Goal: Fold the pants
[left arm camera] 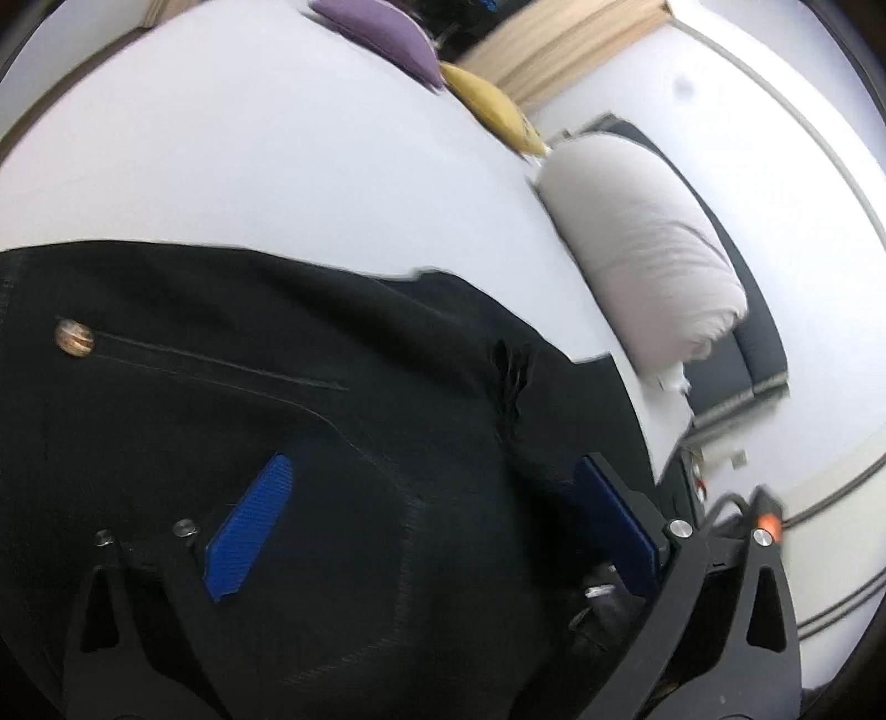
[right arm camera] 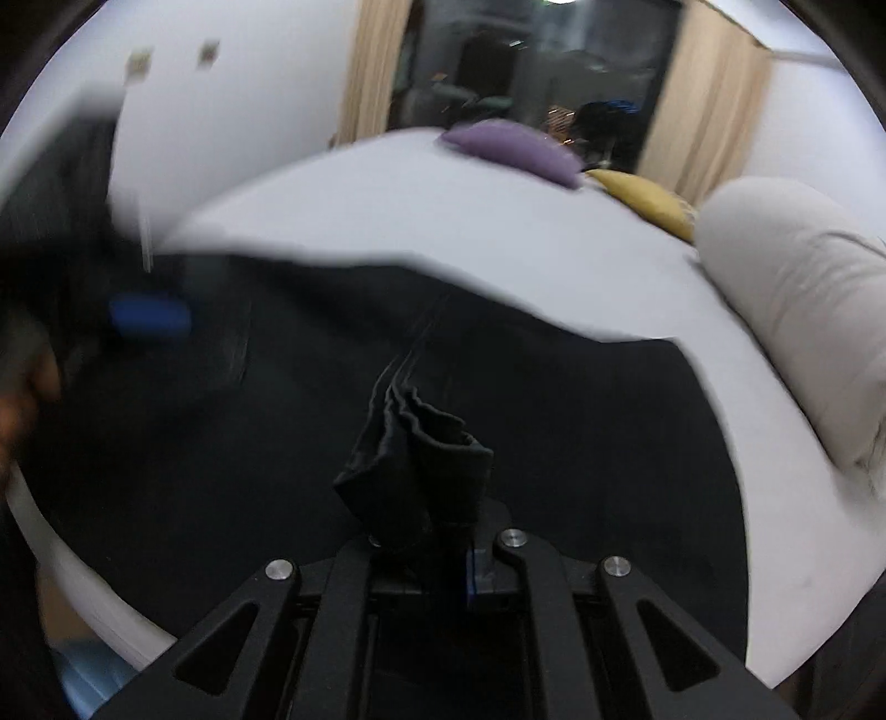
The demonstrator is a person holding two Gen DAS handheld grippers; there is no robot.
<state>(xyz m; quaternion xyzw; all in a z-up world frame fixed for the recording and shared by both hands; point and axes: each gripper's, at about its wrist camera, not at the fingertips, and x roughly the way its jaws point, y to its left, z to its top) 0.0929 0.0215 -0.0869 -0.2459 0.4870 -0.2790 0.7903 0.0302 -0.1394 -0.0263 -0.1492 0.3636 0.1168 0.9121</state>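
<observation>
Bedding and room around a white bed

A white sheet (left arm camera: 277,155) is covering the mattress, with a purple cushion (left arm camera: 382,30) and a yellow cushion (left arm camera: 493,105) lying side by side at its far edge (the two look to be touching), and a rolled pale duvet (left arm camera: 642,243) is resting along the bed's side just past the yellow one; beige curtains (right arm camera: 709,105) are hanging either side of a dark window (right arm camera: 531,66), and grey cables (left arm camera: 830,603) are trailing over the pale floor beside the bed
</observation>
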